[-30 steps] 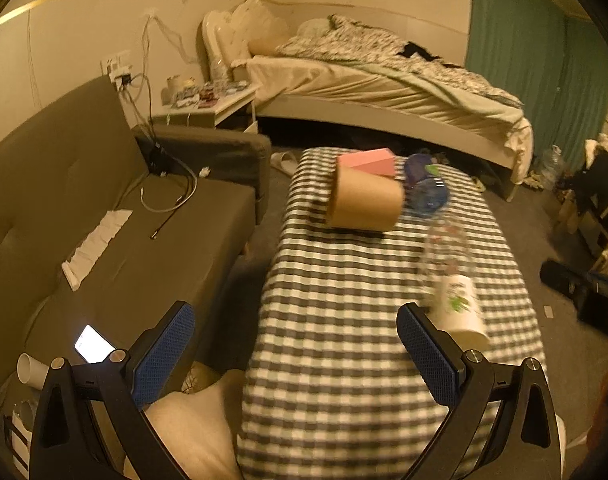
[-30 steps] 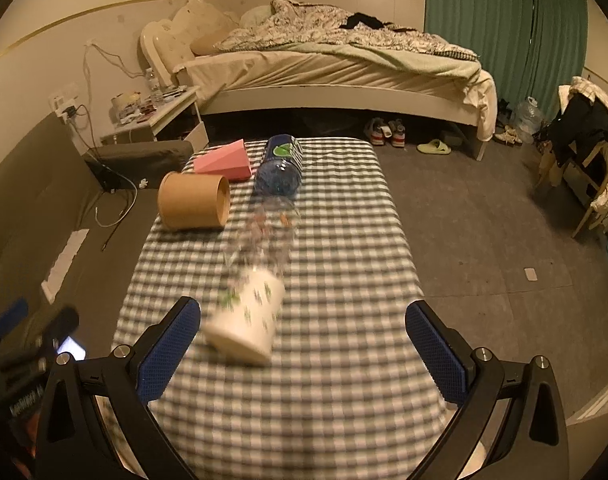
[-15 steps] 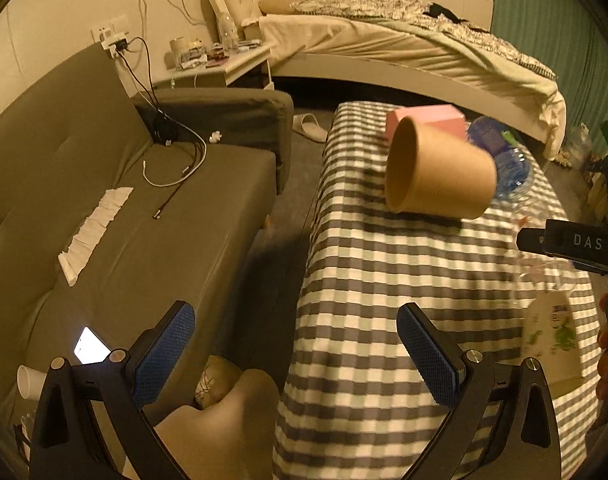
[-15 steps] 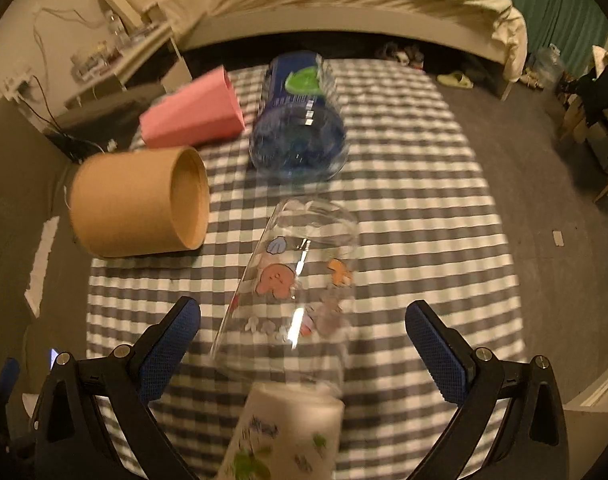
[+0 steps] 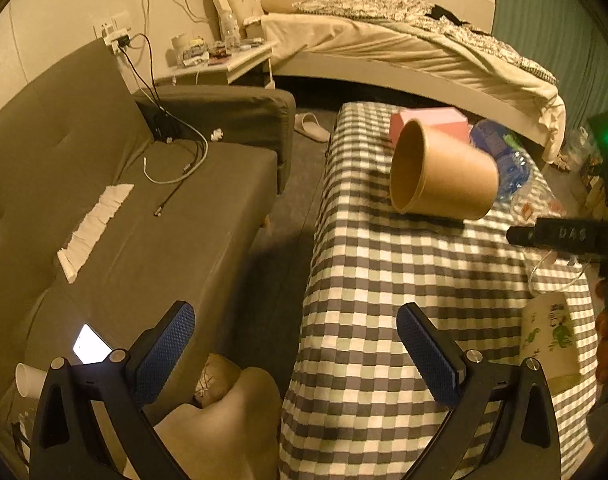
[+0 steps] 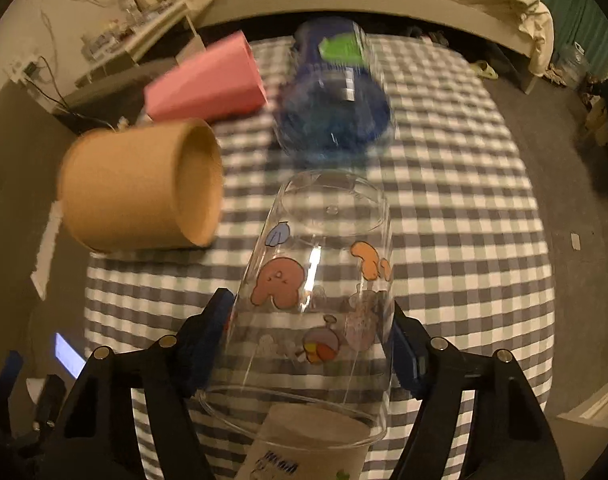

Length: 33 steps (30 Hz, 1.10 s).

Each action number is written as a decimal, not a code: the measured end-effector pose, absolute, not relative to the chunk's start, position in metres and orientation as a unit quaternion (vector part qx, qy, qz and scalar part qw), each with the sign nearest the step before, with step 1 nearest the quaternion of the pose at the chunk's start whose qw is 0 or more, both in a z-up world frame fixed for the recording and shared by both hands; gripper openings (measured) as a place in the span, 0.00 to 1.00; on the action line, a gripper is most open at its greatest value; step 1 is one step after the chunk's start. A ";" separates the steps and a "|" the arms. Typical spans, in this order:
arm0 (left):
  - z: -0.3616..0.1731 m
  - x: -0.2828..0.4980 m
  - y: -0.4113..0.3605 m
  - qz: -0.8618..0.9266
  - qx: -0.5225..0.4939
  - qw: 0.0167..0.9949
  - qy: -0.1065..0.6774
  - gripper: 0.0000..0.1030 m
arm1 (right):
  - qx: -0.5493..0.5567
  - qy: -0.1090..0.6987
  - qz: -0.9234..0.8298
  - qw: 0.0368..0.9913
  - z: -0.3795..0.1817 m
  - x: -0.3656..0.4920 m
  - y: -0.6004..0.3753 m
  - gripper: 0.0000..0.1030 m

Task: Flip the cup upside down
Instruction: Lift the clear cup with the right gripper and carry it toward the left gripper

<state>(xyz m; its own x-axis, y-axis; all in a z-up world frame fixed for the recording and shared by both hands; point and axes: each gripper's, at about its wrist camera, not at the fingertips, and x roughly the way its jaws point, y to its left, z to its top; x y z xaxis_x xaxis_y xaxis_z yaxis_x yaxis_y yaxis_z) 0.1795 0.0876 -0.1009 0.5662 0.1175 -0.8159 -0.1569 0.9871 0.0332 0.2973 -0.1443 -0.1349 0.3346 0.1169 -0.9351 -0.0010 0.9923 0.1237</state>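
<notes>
A clear cup [image 6: 316, 280] with cartoon prints lies on its side on the checked table [image 6: 464, 240]. My right gripper [image 6: 310, 332] has its blue pads against both sides of it, near its open end. A white printed cup [image 6: 304, 444] lies just in front of the clear cup's mouth. In the left wrist view the clear cup [image 5: 544, 208] is mostly hidden behind the right gripper's body [image 5: 564, 236]. My left gripper [image 5: 296, 352] is open and empty, over the table's left front edge.
A brown paper cup [image 6: 144, 188], a pink cup [image 6: 208, 84] and a blue cup [image 6: 336, 108] lie on their sides on the far half of the table. A grey sofa [image 5: 124, 200] stands left of the table, a bed [image 5: 404, 52] behind it.
My right gripper moved forward over the clear cup and closed its fingers onto it. My left gripper drifted left and forward and stayed open.
</notes>
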 end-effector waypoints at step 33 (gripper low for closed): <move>-0.064 0.044 0.076 0.082 -0.022 0.903 0.422 1.00 | 0.024 0.561 0.067 0.825 -0.145 0.071 -0.152 0.68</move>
<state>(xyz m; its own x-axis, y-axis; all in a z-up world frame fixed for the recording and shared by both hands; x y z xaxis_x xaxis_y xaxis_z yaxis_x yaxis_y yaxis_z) 0.0435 0.0763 -0.0641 0.6300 0.1307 -0.7656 -0.1670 0.9855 0.0308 0.0707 -0.1518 -0.1449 0.3625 0.1369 -0.9219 -0.0838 0.9899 0.1140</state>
